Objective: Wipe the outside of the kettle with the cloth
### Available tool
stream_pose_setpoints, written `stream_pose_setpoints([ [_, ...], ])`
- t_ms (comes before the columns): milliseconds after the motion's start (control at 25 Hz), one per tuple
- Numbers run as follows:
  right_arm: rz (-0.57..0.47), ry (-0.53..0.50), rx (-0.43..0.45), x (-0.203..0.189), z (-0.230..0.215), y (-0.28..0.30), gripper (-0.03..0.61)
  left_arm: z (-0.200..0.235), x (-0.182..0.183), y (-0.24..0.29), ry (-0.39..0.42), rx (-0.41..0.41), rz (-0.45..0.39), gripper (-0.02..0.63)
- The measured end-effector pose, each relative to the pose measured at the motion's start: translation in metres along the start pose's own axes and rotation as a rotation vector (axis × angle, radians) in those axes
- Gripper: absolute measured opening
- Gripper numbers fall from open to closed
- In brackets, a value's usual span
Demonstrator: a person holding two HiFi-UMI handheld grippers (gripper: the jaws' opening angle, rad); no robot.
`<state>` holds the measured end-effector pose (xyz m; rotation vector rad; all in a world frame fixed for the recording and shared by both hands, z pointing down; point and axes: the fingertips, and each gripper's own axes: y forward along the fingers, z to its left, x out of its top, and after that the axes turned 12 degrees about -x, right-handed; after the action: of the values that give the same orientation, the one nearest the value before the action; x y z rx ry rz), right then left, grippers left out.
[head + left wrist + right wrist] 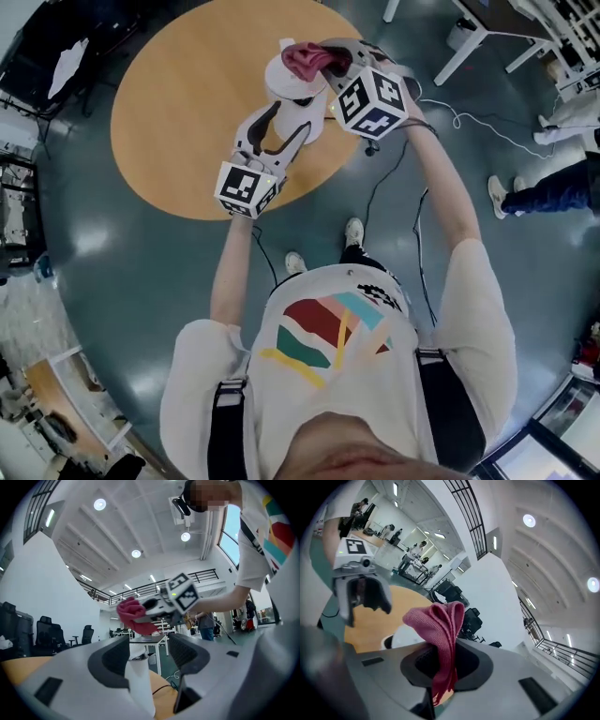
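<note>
A white kettle [284, 82] stands on the round wooden table [178, 112], near its edge. My left gripper [284, 120] reaches it from the near side, and its jaws are shut on the kettle's white handle [138, 682]. A red cloth [310, 58] is bunched on top of the kettle, with my right gripper [328, 62] shut on it. In the right gripper view the cloth [440, 623] sticks up and hangs down between the jaws, with the kettle [405, 638] just behind it. The left gripper view shows the cloth [134, 616] above the handle.
Cables [459, 120] trail across the grey floor right of the table. White desk legs [469, 42] stand at the top right, and another person's legs [544, 192] are at the right edge. Office chairs [51, 632] stand beyond the table.
</note>
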<state>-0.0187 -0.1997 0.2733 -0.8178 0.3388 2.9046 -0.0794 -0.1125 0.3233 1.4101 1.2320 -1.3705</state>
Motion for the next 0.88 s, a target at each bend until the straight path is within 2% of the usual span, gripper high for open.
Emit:
stream_pose_setpoints([
  [120, 0.036, -0.059, 0.079, 0.006, -0.009, 0.045, 0.047, -0.017, -0.002, 0.018, 0.015, -0.030, 0.020, 0.301],
  [280, 0.090, -0.140, 0.195, 0.002, 0.001, 0.090, 0.048, -0.035, -0.012, 0.041, 0.032, -0.071, 0.049, 0.302],
  [440, 0.132, -0.203, 0.245, -0.009, 0.010, 0.119, 0.046, -0.044, -0.020, 0.054, 0.037, -0.094, 0.078, 0.302],
  [680, 0.197, -0.215, 0.341, -0.019, 0.029, 0.135, 0.046, -0.041, -0.027, 0.063, 0.026, -0.109, 0.102, 0.302],
  [880, 0.209, -0.244, 0.412, -0.010, 0.034, 0.129, 0.047, -0.026, -0.030, 0.054, -0.016, -0.069, 0.095, 0.302],
])
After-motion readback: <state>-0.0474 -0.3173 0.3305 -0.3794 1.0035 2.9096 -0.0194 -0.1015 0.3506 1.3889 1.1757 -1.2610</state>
